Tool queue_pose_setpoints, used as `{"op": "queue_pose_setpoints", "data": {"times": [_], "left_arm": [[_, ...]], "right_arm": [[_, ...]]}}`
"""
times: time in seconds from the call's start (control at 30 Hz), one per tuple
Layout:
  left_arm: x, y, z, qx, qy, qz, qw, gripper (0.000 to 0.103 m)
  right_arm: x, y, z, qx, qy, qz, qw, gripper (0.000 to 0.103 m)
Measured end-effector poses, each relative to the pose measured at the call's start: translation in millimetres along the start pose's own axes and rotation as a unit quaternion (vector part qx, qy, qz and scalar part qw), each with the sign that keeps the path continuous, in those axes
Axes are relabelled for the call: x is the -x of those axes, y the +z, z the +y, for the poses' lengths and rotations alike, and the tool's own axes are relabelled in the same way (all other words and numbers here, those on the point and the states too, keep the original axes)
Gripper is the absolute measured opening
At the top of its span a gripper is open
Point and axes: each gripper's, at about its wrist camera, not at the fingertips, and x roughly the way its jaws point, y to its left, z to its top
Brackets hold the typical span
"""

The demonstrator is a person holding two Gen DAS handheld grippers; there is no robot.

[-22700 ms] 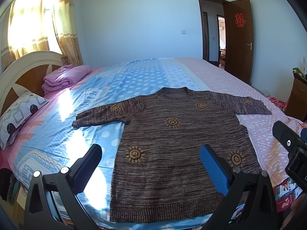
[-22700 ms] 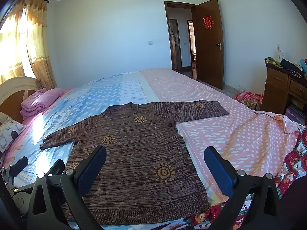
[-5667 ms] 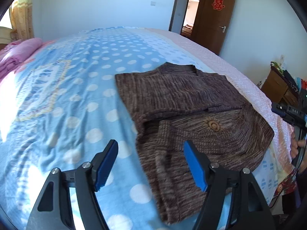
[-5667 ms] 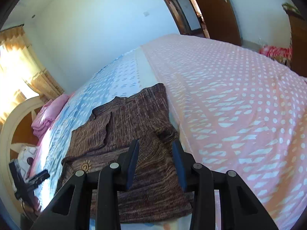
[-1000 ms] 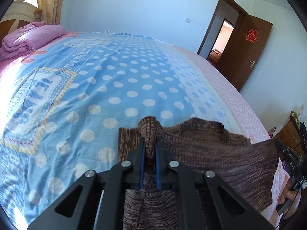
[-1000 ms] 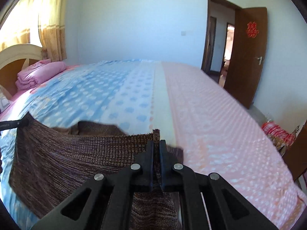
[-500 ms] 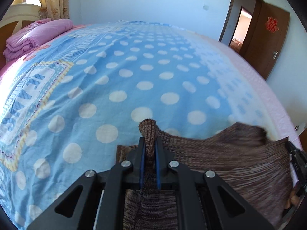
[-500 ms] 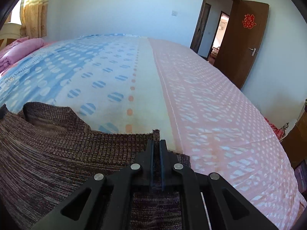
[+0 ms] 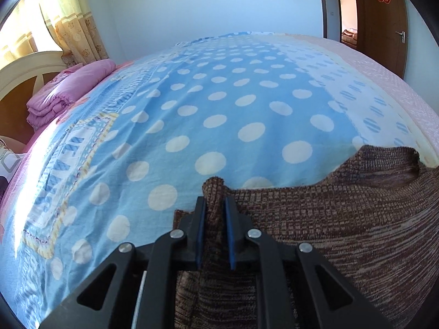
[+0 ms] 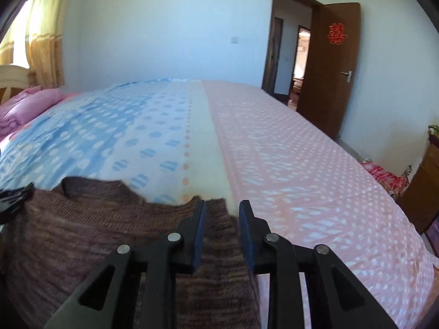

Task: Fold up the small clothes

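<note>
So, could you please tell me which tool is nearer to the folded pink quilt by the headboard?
Left. The left tool grips the sweater on the side toward the pink quilt; the right tool is at the sweater's far corner.

right gripper (image 10: 221, 219) fingers parted, sweater (image 10: 82, 233) released

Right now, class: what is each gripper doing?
Left gripper: shut on the brown sweater.
Right gripper: open, holding nothing.

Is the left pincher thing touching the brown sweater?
Touching. The left wrist view shows the left gripper with both blue pads pressed on a pinched-up ridge of the brown sweater.
</note>
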Motion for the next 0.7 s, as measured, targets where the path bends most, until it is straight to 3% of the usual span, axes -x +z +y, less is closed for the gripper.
{"op": "queue_pose_setpoints", "data": {"times": [0.13, 0.2, 0.27, 0.33, 0.37, 0.43, 0.5, 0.7], "left_arm": [[-1, 0, -3, -0.003, 0.013, -0.002, 0.9999, 0.021], [-2, 0, -2, -0.001, 0.018, -0.001, 0.9998, 0.026], [-2, 0, 0, 0.004, 0.022, -0.001, 0.9997, 0.031], [-3, 0, 1, 0.009, 0.029, 0.001, 0.9996, 0.042], [-3, 0, 3, 0.012, 0.034, 0.002, 0.9993, 0.047], [-4, 0, 6, 0.023, 0.046, 0.005, 0.9987, 0.065], [-5, 0, 8, 0.028, 0.041, 0.009, 0.9987, 0.074], [-7, -1, 3, 0.019, 0.072, 0.016, 0.9971, 0.096]], "right_arm": [[2, -27, 15, 0.030, 0.033, 0.044, 0.998, 0.026], [-9, -40, 13, 0.040, 0.015, 0.064, 0.997, 0.026], [-21, -47, -3, 0.006, 0.017, 0.084, 0.996, 0.026], [-24, -47, -21, -0.036, 0.000, 0.088, 0.995, 0.026], [-28, -50, -30, -0.061, 0.000, 0.094, 0.994, 0.026], [-30, -52, -44, -0.100, 0.014, 0.092, 0.991, 0.026], [-31, -55, -52, -0.125, 0.022, 0.092, 0.988, 0.031], [-33, -54, -42, -0.101, -0.005, 0.087, 0.991, 0.031]]}}
